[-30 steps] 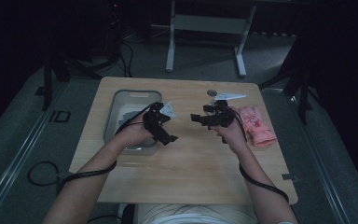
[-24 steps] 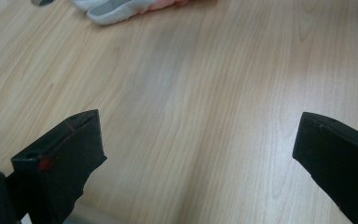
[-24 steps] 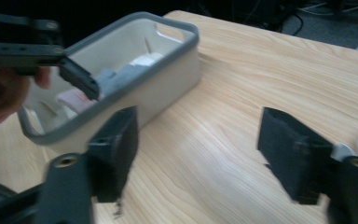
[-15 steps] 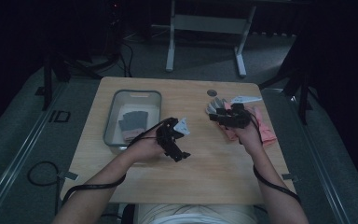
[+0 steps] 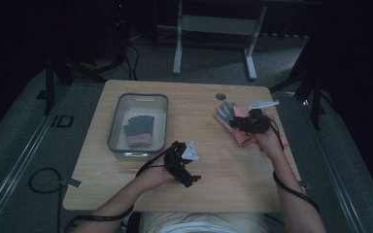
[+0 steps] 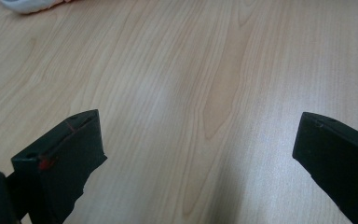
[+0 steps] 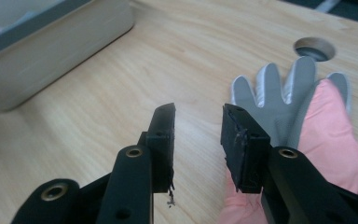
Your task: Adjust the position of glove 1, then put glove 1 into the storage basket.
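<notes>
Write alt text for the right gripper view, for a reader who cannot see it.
Two black tongs stand a little apart over a pale wooden table, nothing between them. Just to their right lies a pink glove over a grey one; a grey tray sits at upper left.

Wooden table (image 5: 233,174) with a round cable hole (image 5: 221,96) near the far edge. Beyond it, a metal desk frame (image 5: 212,29) on grey carpet (image 5: 24,141). Black cable loop (image 5: 41,182) on the floor at left, a dark stand (image 5: 53,73) further back.
</notes>
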The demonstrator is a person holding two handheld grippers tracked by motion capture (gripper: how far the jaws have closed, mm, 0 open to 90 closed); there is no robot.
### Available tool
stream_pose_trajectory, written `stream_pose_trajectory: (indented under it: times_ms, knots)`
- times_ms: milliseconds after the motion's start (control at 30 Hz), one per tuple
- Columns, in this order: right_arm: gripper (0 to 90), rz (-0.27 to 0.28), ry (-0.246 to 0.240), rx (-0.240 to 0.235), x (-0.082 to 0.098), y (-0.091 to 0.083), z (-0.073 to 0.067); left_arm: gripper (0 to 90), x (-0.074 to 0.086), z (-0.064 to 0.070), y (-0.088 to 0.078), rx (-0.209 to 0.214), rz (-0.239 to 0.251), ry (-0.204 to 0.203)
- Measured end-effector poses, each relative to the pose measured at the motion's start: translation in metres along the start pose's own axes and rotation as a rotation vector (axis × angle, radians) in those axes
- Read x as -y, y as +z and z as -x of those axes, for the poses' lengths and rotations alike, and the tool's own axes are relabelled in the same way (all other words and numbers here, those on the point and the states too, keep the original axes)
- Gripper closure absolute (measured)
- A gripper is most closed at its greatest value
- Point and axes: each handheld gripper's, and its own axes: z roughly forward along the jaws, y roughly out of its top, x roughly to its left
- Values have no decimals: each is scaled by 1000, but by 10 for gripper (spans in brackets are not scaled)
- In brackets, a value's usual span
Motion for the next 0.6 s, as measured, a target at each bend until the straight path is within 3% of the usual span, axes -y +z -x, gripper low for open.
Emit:
stream_pose_trajectory:
  times_ms: [200,367,500,600]
  knots:
    - [638,-24,-13,18,1,2,9,14,13,7,7,-16,13,-36]
    - [633,-16,-23,75,-2,6,17,14,19,14,12,-27,12,-30]
    - [648,-38,-37,109,-6,13,25,14,24,19,17,-40,9,-41]
    - [653,-59,-47,125,-10,19,29,14,28,23,18,-61,3,-26]
